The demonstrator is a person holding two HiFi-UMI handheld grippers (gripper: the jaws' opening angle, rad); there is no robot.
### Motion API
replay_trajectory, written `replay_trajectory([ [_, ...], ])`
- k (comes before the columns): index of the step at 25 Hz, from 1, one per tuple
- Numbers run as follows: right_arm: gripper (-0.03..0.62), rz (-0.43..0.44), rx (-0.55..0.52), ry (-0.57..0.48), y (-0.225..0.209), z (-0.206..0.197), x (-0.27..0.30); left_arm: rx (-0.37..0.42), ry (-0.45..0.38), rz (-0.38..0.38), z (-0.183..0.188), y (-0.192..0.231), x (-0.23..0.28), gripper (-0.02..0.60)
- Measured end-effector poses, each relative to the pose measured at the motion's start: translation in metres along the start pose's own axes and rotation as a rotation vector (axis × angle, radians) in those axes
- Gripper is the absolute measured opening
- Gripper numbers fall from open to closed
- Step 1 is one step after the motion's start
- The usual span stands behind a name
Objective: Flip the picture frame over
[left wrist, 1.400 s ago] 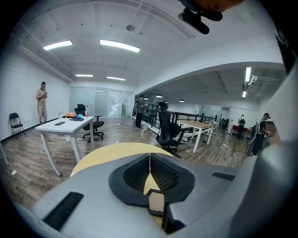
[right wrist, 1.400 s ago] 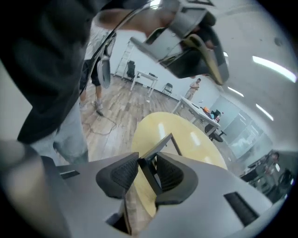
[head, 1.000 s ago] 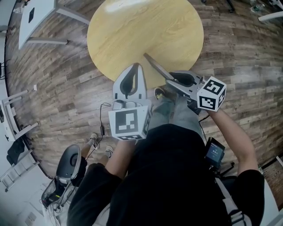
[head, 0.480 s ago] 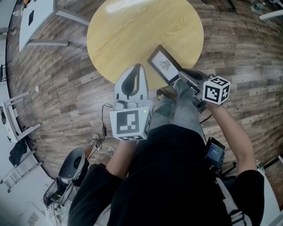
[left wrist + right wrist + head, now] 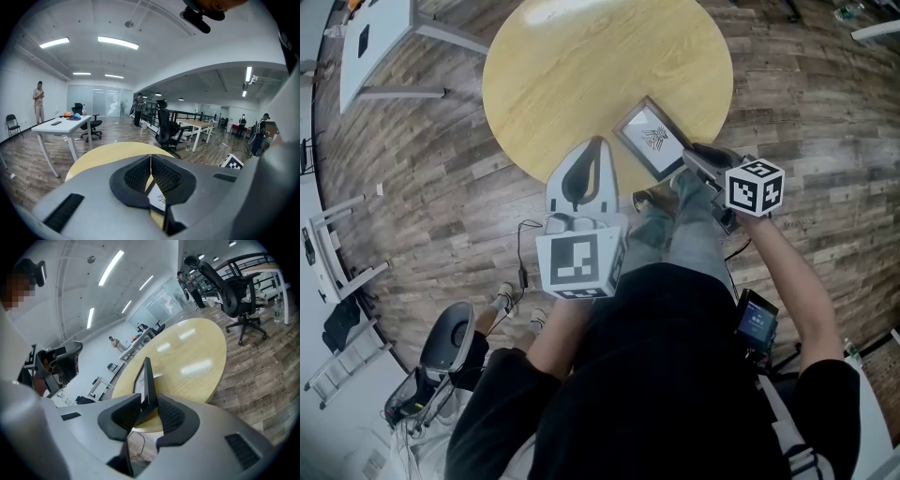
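Picture frame (image 5: 653, 139), print side up, at table (image 5: 581, 66) edge

Office – desks (image 5: 61, 124) w/ swivel chairs (image 5: 166, 129) (strip lights (image 5: 117, 43) overhead)

Left gripper (image 5: 595, 143) is hanging out near the body, jaws pressed together, empty. Right gripper (image 5: 689, 157) is tilting down, pinching the frame (image 5: 652, 139) edge, with its jaws just easing open a bit.

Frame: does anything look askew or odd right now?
The frame looks tilted, not flat, at the table's near edge, print side up, between the right tongs, whose jaws have just been opening. Nothing looks damaged.
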State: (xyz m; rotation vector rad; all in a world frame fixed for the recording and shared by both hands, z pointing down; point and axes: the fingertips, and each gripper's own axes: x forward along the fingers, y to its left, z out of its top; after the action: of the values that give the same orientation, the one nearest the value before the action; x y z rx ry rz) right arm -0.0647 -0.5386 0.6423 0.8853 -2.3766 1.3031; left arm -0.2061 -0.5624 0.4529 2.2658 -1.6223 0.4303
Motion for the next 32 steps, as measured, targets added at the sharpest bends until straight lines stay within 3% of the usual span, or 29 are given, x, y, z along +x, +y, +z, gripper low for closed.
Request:
replay_trajectory([
  [8,0.112,-0.124,-0.149,0.079,-0.019,-0.002,0.009,-0.006,0.012,0.002,0.001,0.008,0.011,0.023],
  [13,0.101,-0.245,-0.478,0.163,-0.018,-0.004,0.015,-0.008,0.005,0.009,0.001,0.013,0.008,0.023],
  [17,0.100,-0.284,-0.648,0.178,-0.008,0.002,0.013,-0.003,-0.012,0.014,0.004,0.014,0.002,0.023],
  [21,0.091,-0.302,-0.758,0.119,0.010,0.030,0.005,0.000,-0.039,0.012,0.018,0.014,-0.001,0.023],
  [26,0.035,-0.296,-0.858,-0.011,0.049,0.073,-0.012,0.010,-0.081,0.004,0.037,0.003,-0.007,0.023],
  [32,0.020,-0.231,-0.878,-0.188,0.112,0.134,-0.043,0.033,-0.171,-0.013,0.081,-0.008,-0.013,0.023],
])
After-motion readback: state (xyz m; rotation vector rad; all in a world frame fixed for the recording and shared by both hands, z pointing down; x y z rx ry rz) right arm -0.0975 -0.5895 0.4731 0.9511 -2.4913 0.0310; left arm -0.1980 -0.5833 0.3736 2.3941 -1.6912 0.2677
